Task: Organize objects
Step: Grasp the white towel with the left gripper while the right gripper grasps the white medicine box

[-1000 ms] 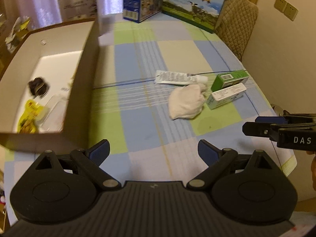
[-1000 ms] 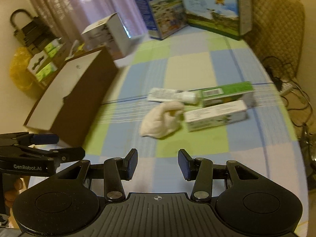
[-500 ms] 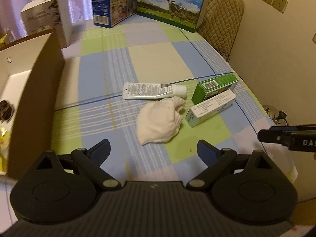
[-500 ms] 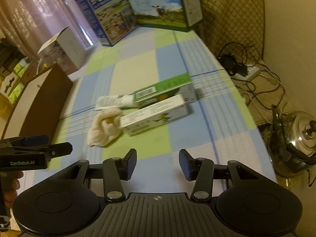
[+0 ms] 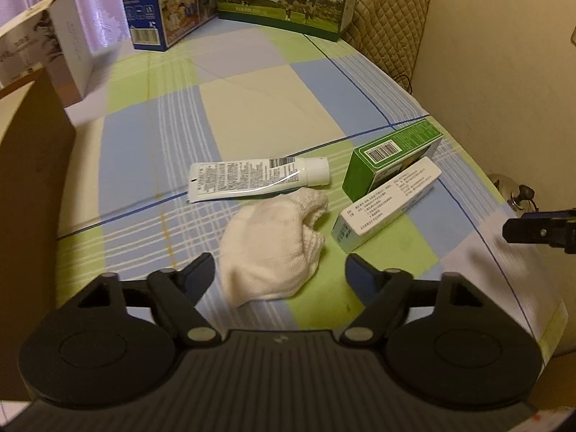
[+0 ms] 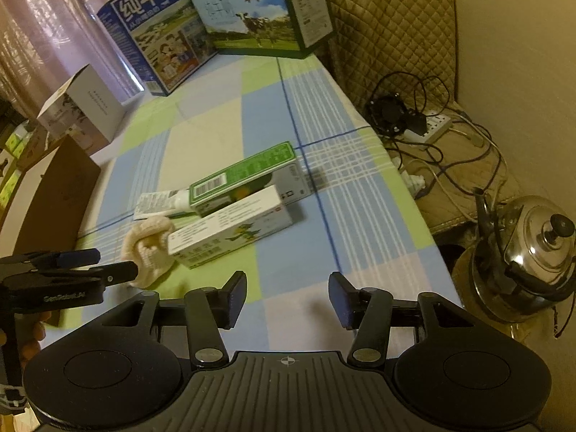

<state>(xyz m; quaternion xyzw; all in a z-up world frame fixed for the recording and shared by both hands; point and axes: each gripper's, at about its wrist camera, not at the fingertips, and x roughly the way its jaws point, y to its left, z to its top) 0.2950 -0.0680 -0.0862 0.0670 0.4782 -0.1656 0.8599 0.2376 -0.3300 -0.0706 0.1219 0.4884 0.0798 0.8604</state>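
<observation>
While both grippers' fingers stand apart, the left gripper (image 5: 280,270) hovers just near of the white cloth (image 5: 273,241).

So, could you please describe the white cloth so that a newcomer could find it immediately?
On the checked tablecloth, look near the front edge, right ahead of the open left tongs. The white cloth lies just below the toothpaste tube and left of the two cartons; it is the only soft, crumpled, knitted item there.
</observation>
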